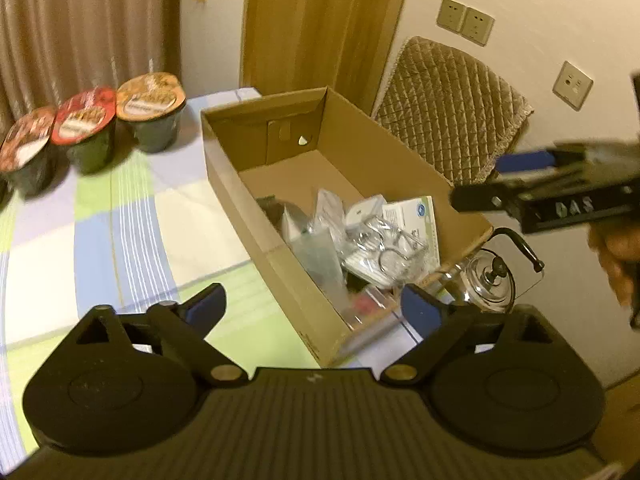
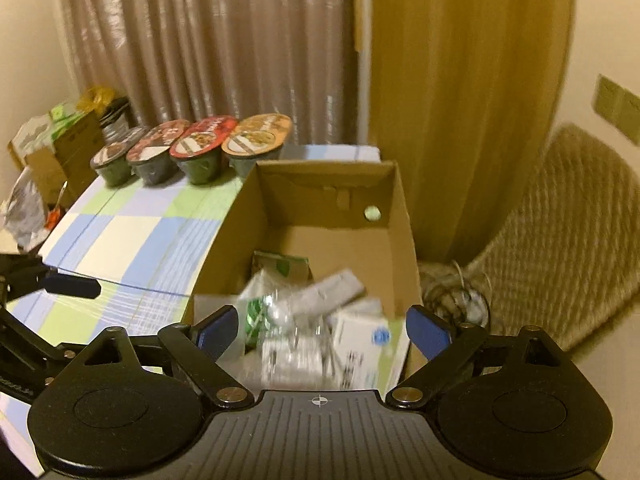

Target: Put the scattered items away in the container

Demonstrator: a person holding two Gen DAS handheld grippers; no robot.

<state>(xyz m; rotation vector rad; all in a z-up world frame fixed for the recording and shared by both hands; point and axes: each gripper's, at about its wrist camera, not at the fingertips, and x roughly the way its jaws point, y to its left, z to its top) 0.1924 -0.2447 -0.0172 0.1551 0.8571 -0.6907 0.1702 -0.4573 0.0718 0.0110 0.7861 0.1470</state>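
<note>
Packets [image 1: 360, 240] lie in box [image 1: 248, 184], cups [image 1: 152, 110] left.

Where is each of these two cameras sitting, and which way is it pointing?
Left wrist view: rides on the left gripper, looking forward and down between its open fingers at the cardboard box on the checked tablecloth; the right gripper and a hand show at the right edge.
Right wrist view: rides on the right gripper, open above the box's near end, facing the curtain; the left gripper shows at the left edge.
Shared: the box, its packets, the noodle cups, the tablecloth.
</note>
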